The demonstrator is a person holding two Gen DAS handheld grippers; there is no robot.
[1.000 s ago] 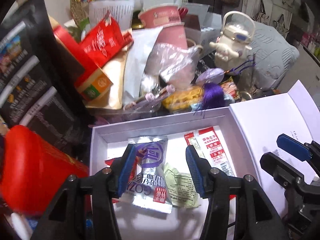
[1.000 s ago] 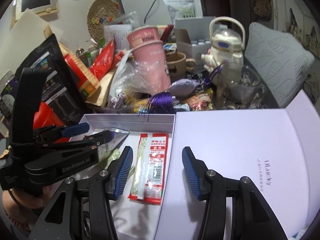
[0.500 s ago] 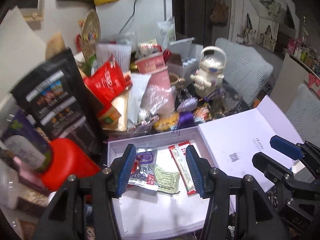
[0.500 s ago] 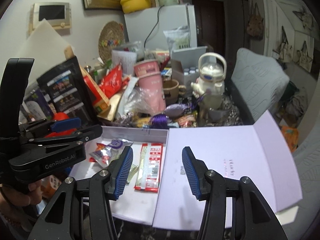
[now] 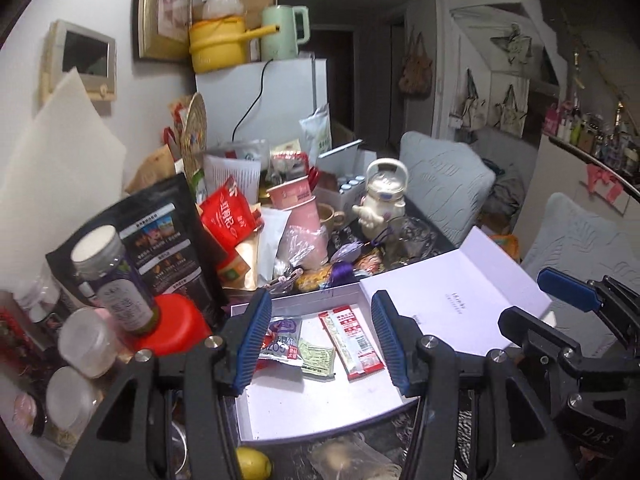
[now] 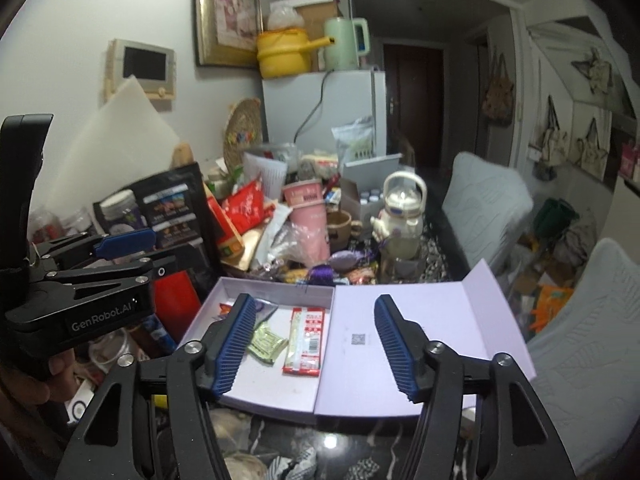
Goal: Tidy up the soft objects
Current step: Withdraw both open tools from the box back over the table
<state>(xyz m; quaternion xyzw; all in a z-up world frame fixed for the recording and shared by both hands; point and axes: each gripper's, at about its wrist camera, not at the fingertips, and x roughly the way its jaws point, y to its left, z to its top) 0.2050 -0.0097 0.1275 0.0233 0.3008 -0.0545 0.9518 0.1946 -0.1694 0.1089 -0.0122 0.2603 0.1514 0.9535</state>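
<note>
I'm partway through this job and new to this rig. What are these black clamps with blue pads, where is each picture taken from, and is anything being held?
There is no robot arm: a person holds a hand-held clamp in each hand, each with a wide-angle camera looking along its jaws. One picture looks over the left gripper, the other over the right gripper; each shows the other at its edge. Below lies an open lavender box, lid folded out to the right. It holds a red and white sachet, a green packet and a silver and purple pouch. Behind is a cluttered table with a pink cup. Both jaws are empty; the right jaws are opening.
</note>
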